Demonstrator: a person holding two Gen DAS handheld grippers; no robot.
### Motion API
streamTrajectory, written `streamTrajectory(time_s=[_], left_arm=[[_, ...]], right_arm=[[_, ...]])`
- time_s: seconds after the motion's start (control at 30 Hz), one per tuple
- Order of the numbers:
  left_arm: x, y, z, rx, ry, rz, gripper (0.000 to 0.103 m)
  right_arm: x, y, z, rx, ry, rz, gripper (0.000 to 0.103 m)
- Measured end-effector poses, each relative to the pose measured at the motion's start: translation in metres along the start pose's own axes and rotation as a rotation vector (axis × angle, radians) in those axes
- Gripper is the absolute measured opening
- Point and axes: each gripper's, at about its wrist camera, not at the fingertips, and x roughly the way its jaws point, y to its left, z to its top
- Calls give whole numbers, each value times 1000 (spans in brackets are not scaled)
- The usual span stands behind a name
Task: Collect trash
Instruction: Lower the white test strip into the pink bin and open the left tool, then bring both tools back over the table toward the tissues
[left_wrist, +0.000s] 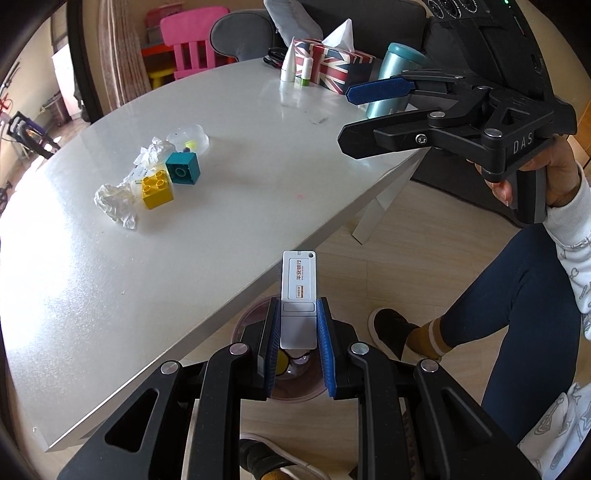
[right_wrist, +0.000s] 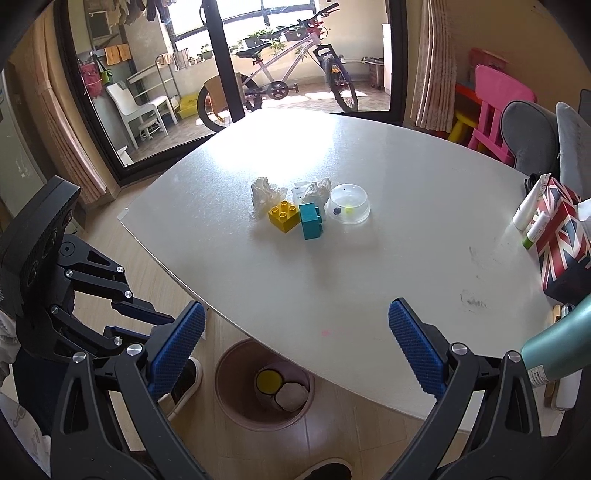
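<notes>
Trash piece, a flat white plastic stick (left_wrist: 298, 295) with printed characters and a small hole at its top corner, stands upright between the blue ribbed pads of the left hand-held gripper (left_wrist: 298, 334), which is clenched on its lower half. It hangs past the table edge, over a round pinkish bin (left_wrist: 255, 317) on the pale wood floor.

Left wrist view: smooth, glossy grey-white table (left_wrist: 184, 258) with a curved edge. At 10 o'clock from the stick sits a cluster: two crumpled clear-white wrappers (left_wrist: 114, 203), one yellow studded block (left_wrist: 157, 188), one teal block (left_wrist: 183, 168), one clear domed lid (left_wrist: 188, 137). At 12 o'clock, one Union Jack tissue box (left_wrist: 332, 62), two white tubes beside it, one teal metallic tumbler (left_wrist: 395, 74). Right hand-held gripper (left_wrist: 351, 114) at 2 o'clock, jaws apart, nothing between them; a white sleeve behind it.

Right wrist view: right hand-held gripper (right_wrist: 295, 345) released, its two blue knurled pads wide apart and empty, above the table edge. Bin (right_wrist: 236, 406) at 6 o'clock, holding a yellow round piece and a pale round one. Same cluster at 12 o'clock. Left hand-held gripper's black linkage at 9 o'clock.
</notes>
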Motion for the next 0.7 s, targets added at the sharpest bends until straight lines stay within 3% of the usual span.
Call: streamTrajectory(time_s=[0.03,0.07,0.13,0.7], left_arm=[[0,0,1,0,-5,2,30],[0,0,1,1,-11,6,56],[-4,0,1,1,-49,5,95],[-13,22,6,-72,-93,49,95]], right_arm=[[0,0,-1,2,-1,-1,98],[0,-1,0,3,-1,-1,98],[0,-1,0,3,0,-2,98],[5,0,-1,-3,12,-1,98]])
